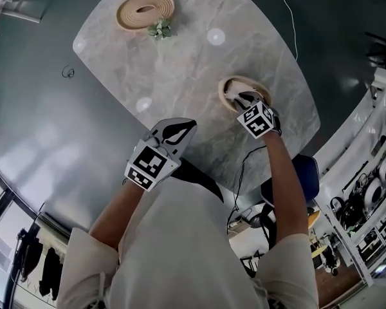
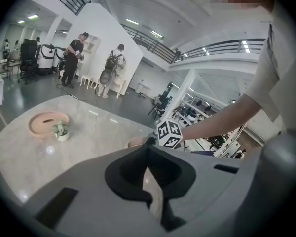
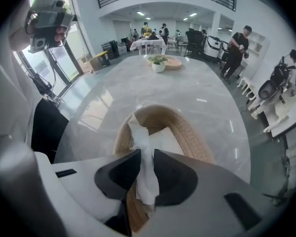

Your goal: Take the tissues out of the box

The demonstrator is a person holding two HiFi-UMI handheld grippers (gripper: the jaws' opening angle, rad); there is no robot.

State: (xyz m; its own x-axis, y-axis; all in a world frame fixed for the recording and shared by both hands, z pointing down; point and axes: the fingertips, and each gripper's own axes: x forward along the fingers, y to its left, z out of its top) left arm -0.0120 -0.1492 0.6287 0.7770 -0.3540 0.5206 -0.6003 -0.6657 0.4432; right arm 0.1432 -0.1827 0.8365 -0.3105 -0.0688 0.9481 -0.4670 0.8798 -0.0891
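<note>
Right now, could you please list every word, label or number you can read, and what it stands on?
None: there is no readable text in any view.
The left marker cube and right marker cube bear only black-and-white square patterns, not letters.
The tissue box and tissue show no print.

box (image 3: 192, 135): tan woven oval, on marble table (image 3: 187, 88) | tissue (image 3: 144, 158): white, crumpled, upright out of box

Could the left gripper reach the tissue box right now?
Probably yes: only bare table separates the left gripper from the tissue box, but the right gripper, clamped on a tissue, occupies its top.
</note>
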